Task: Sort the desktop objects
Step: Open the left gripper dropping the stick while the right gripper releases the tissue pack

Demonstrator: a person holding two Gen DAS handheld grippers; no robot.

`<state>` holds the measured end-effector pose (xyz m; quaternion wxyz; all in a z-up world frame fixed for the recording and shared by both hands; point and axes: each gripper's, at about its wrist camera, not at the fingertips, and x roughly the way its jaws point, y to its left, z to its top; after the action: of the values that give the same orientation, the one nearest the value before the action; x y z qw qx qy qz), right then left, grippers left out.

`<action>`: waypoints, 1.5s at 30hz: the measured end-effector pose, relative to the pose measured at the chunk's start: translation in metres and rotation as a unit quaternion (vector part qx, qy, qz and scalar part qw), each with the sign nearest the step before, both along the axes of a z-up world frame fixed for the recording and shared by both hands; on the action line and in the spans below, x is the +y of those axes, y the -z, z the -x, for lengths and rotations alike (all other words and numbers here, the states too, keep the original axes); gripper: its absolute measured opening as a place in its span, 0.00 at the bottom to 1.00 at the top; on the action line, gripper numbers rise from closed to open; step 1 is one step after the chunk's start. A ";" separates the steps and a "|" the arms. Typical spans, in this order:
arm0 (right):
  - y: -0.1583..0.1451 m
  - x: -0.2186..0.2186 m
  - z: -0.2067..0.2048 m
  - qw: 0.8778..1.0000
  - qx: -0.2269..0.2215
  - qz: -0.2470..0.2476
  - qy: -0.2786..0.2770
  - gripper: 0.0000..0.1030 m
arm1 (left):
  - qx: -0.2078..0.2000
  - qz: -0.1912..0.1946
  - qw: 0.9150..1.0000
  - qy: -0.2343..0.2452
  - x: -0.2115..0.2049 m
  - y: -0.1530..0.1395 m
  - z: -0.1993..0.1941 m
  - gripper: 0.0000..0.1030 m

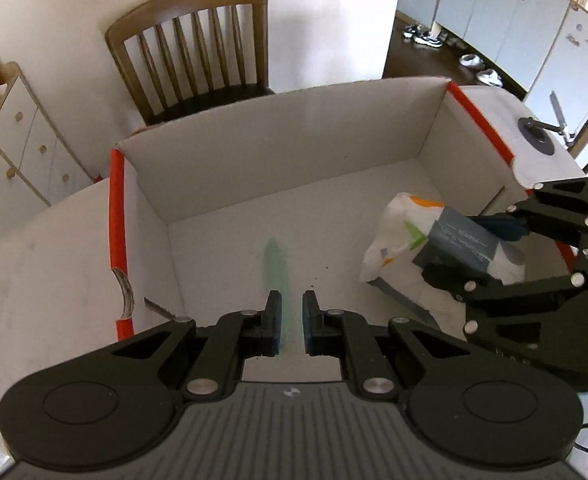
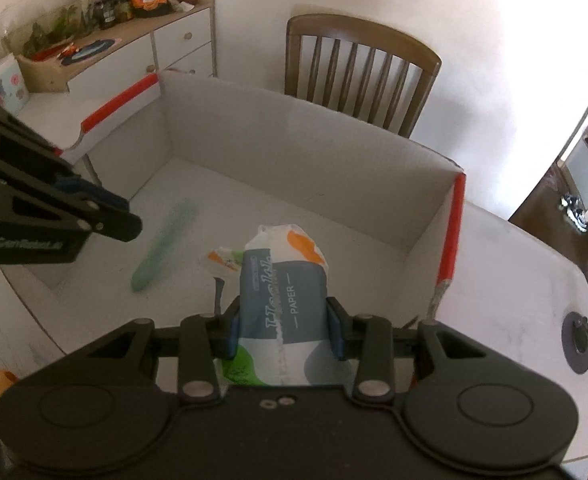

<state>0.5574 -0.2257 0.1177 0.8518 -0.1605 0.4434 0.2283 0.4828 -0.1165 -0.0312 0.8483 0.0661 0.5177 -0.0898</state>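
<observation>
Right gripper (image 2: 281,330) fingers clamp the soft blue-white tissue paper pack (image 2: 283,300) over the white, red-edged cardboard box (image 1: 277,152), long axis pointing ahead. Left gripper (image 1: 291,324) shut, empty; blurred green stick (image 2: 163,246) lies below it.

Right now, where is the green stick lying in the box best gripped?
At mid-length of the green stick, from straight above, jaws across its narrow width: it lies flat on the box floor, long and thin, clear of the walls and tissue pack.
</observation>
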 end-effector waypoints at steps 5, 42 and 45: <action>0.007 0.004 0.003 1.000 -0.004 0.011 -0.012 0.40 | 0.004 0.008 1.000 -0.007 0.002 0.005 0.002 0.09; -0.038 -0.021 0.034 0.999 -0.008 -0.020 -0.039 0.69 | -0.017 0.033 0.999 -0.016 0.001 -0.037 0.058 0.10; -0.040 -0.024 0.037 0.999 -0.007 -0.023 -0.039 0.70 | -0.020 0.029 0.999 -0.014 -0.001 -0.040 0.063 0.10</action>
<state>0.5208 -0.2498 0.1578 0.8486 -0.1593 0.4256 0.2707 0.4198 -0.1179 0.0087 0.8610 0.0359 0.4989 -0.0920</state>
